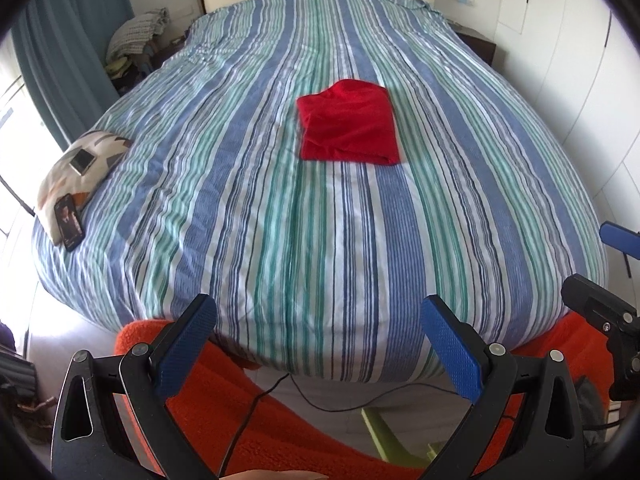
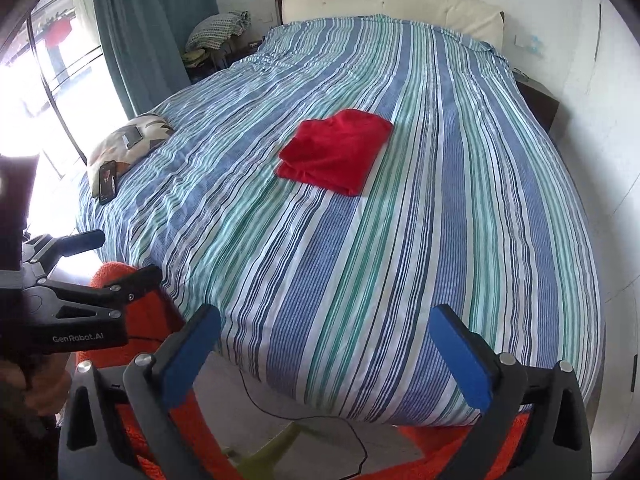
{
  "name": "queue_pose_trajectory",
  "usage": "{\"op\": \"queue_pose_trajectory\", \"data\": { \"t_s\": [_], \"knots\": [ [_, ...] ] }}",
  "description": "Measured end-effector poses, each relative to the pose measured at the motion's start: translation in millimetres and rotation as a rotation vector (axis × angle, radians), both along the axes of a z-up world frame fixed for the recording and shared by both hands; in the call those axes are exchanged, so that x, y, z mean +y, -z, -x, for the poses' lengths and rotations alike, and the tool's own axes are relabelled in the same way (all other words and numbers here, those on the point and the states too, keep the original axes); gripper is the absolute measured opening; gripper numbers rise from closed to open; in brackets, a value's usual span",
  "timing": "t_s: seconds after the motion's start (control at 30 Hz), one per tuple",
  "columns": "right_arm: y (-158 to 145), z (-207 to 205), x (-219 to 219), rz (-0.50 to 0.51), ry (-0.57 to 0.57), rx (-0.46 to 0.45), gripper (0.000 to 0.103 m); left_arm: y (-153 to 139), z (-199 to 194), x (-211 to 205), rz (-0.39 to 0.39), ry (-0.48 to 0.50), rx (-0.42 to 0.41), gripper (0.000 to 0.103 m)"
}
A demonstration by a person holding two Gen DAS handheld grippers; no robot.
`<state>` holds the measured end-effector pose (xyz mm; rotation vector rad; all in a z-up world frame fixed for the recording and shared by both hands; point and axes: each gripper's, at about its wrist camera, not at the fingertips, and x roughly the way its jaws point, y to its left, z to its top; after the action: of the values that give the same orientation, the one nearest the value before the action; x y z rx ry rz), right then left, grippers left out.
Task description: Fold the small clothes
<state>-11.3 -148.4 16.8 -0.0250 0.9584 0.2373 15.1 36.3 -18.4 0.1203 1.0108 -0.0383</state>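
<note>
Shirt (image 1: 349,122) already folded at 12 o'clock on bed (image 1: 280,220), soft n floppy, grab corners imo. Left gripper (image 1: 318,334) & right gripper (image 2: 326,340) both spread wide, holding nothing.

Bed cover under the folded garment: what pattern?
Striped bed cover, blue, green and white lengthwise stripes; clearest in the left wrist view.

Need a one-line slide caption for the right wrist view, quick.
Folded red garment lies on the striped bed; right gripper open and empty at the foot.
</note>
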Motion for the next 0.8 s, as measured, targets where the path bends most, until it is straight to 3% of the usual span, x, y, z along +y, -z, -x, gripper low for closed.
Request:
{"op": "queue_pose_trajectory", "data": {
  "t_s": [0.8],
  "knots": [
    [7,1,-3,0.021,0.033,-0.005,0.103,-10,5,-1,0.062,0.013,-0.044,0.102]
  ]
}}
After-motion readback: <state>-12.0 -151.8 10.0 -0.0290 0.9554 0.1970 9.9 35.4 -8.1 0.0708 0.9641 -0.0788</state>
